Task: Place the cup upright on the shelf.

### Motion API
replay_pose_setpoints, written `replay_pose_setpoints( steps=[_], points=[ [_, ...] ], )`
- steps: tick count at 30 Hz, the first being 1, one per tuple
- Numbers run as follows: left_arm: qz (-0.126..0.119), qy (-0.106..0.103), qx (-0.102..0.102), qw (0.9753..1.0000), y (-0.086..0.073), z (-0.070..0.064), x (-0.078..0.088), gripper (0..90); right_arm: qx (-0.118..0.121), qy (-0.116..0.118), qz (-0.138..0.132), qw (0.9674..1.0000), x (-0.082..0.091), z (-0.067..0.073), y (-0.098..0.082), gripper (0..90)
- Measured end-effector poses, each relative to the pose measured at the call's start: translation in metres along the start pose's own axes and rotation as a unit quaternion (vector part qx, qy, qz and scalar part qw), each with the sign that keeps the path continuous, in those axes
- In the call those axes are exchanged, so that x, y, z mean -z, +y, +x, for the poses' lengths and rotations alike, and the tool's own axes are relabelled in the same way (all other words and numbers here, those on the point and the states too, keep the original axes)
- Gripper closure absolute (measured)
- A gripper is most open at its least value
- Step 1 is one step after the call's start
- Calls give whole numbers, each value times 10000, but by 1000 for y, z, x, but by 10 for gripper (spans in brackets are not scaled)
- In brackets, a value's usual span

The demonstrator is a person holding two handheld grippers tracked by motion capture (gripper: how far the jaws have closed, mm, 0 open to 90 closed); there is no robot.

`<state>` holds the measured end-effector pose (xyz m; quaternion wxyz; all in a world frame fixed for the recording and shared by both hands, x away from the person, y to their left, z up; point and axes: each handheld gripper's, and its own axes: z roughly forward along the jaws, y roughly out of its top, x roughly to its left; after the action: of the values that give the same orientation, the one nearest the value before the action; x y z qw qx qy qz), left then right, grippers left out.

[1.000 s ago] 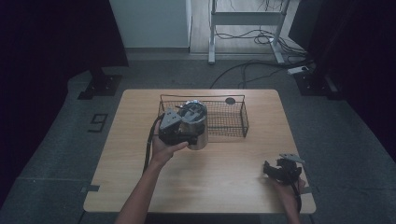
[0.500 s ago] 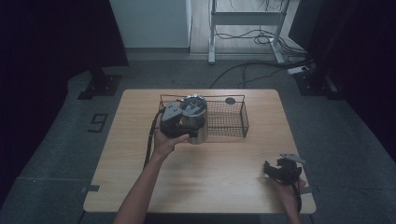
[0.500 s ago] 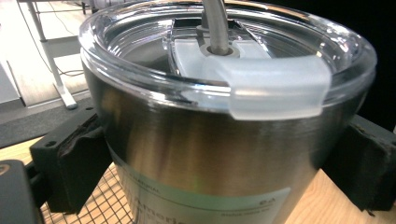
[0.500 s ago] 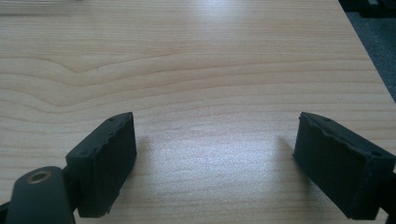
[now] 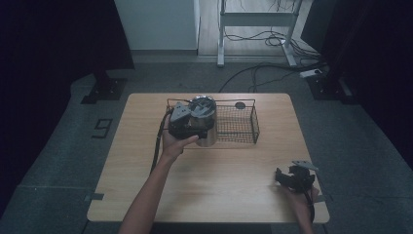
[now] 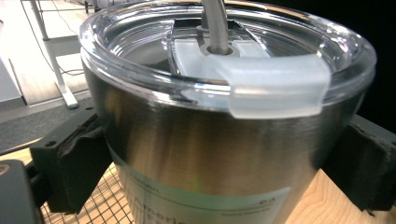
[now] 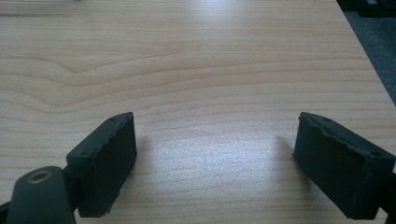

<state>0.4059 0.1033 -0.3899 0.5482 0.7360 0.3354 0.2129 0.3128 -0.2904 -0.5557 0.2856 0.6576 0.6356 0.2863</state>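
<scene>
A stainless steel tumbler [image 5: 208, 131] with a clear lid and a straw is held at the left end of a black wire basket [image 5: 255, 124]. My left gripper [image 5: 195, 126] is shut on the tumbler. In the left gripper view its pads [image 6: 74, 163] press both sides of the tumbler [image 6: 205, 154], with basket mesh below at the left. I cannot tell whether its base rests on anything. My right gripper [image 5: 285, 176] lies near the table's front right corner. In the right gripper view the right gripper [image 7: 215, 163] is open over bare wood.
The wooden table [image 5: 229, 185] carries the basket at its far middle. A small dark round spot [image 5: 239, 105] lies just beyond the basket. Cables and a metal frame stand on the floor behind the table.
My left gripper has carried the tumbler away from the person and up, from just before the basket's front left to its left end. The right gripper has stayed put.
</scene>
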Motion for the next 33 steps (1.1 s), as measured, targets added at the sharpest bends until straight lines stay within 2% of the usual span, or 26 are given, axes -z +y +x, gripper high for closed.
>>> replay_pose_setpoints(
  steps=[25,33],
  points=[
    [-17,151,89,9998,17,23,-14,43,-34,-35,6,10000,0,0,0,128],
    [12,208,144,9997,17,30,-21,42,-47,-38,11,10000,0,0,0,128]
  ],
)
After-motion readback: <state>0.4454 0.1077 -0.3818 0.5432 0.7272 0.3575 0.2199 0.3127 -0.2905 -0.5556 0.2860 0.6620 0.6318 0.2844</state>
